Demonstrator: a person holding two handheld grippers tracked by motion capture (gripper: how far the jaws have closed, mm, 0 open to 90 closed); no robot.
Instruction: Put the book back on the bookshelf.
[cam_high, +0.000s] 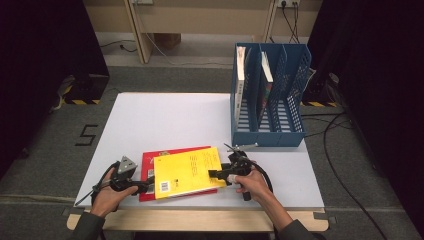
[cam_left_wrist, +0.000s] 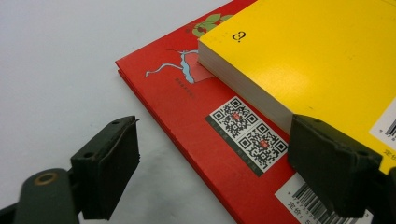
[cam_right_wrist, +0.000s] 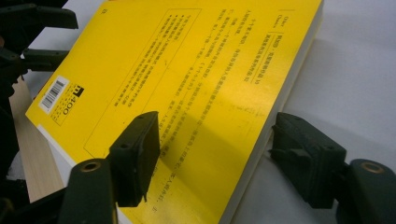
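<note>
1. Yellow paperback book with black print on its cover lies flat on top of a thin red book, near the front edge of the white worktop.
2. Right hand-held gripper sits at the yellow book's right edge. In the right gripper view its jaws stand apart, one pad over the cover and the other beside the page edge on the worktop; it is released, not pinching.
3. Left hand-held gripper sits at the books' left front corner. In the left gripper view its jaws are spread wide, one over the bare worktop, the other just by the yellow book's corner, above the red cover with its QR codes.
4. Blue plastic file rack stands upright at the worktop's far right, well apart, with books in its compartments.
</note>
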